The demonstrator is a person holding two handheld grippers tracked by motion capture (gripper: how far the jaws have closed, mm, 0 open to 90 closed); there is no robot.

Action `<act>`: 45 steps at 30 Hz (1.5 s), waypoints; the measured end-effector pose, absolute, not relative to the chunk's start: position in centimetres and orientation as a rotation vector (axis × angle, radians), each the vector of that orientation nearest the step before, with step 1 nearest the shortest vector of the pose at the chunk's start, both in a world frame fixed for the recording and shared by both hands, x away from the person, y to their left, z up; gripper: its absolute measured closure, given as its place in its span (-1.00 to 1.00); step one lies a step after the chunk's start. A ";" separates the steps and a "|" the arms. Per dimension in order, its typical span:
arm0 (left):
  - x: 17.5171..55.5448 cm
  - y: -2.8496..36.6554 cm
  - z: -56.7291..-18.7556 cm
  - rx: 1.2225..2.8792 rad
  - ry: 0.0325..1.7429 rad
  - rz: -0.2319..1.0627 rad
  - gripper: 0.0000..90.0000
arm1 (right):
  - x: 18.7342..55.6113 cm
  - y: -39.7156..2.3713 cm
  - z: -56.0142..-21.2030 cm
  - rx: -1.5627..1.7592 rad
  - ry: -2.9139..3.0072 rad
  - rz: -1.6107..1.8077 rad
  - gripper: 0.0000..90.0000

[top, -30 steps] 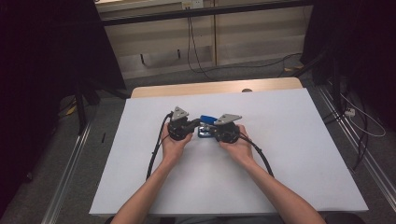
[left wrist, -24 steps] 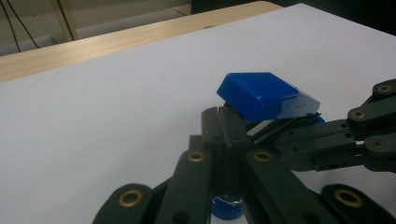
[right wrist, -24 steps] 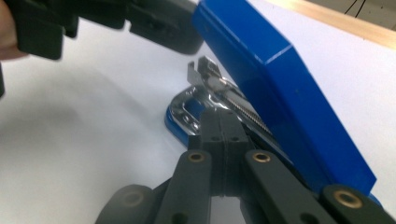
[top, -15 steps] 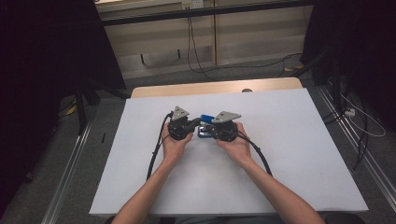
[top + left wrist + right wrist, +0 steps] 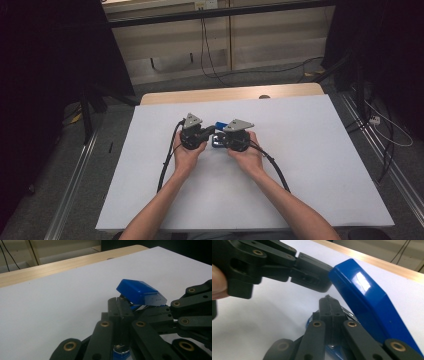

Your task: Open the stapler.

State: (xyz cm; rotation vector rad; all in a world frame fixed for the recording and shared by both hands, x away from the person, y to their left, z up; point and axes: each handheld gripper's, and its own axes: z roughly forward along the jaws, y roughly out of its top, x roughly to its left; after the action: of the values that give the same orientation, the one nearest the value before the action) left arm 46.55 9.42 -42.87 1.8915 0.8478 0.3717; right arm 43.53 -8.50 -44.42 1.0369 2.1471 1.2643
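A blue stapler lies between my two grippers at the middle of the white table, its blue cover tilted up. My left gripper has its jaws shut, tips just under the raised cover's end; a bit of blue and silver shows beneath them. My right gripper is shut too, lying over the stapler's blue base. In the right gripper view the left gripper touches the cover's end. Whether either pair of jaws pinches a part of the stapler I cannot tell.
The white board covers the table, with a wooden strip along its far edge. Black cables trail from both grippers toward the person. Dark stands and floor cables flank the table.
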 end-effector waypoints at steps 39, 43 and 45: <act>47.3 9.2 -43.8 1.936 0.840 0.358 1.00 | 43.7 -8.9 -44.4 1.056 2.068 1.252 1.00; 47.3 9.1 -43.9 1.940 0.827 0.357 1.00 | 43.7 -8.8 -44.4 1.061 2.068 1.253 1.00; 47.3 9.0 -44.0 1.946 0.825 0.365 1.00 | 43.7 -8.8 -44.5 1.060 2.069 1.251 1.00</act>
State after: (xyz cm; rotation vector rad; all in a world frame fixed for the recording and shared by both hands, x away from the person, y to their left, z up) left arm 47.27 9.00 -43.97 1.9464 0.8253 0.3648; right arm 43.70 -8.80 -44.48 1.0603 2.0687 1.2512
